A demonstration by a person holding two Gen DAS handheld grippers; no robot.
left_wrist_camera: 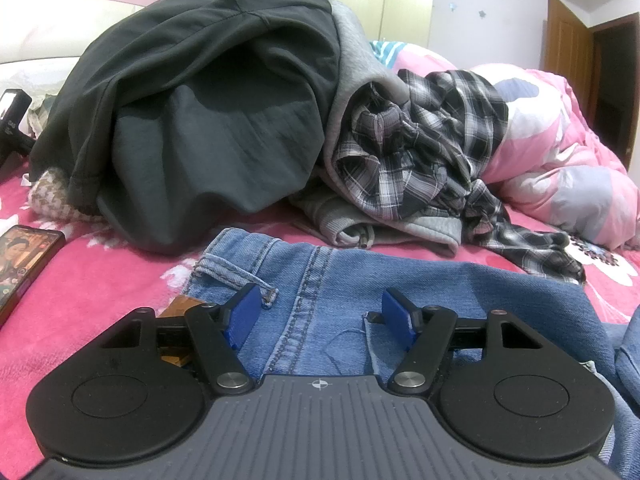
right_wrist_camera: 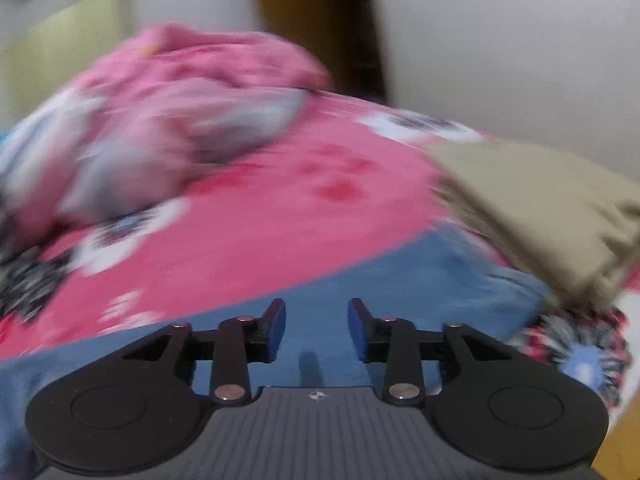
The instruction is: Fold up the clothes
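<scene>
Left tool (left_wrist_camera: 320, 312): spread, nothing between its pads, low over the jeans (left_wrist_camera: 400, 280).
Right tool (right_wrist_camera: 316, 330): spread, empty, above blue denim; view blurred.
Jeans: flat on the pink bed (left_wrist_camera: 100, 276).
Pile: dark garment (left_wrist_camera: 200, 100), grey hoodie (left_wrist_camera: 352, 60), plaid shirt (left_wrist_camera: 420, 140) behind the jeans.
Phone (left_wrist_camera: 24, 264): left of the jeans.

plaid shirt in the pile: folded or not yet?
Not folded. The plaid shirt lies crumpled against the grey hoodie, one part trailing loose across the pink bedspread.
</scene>
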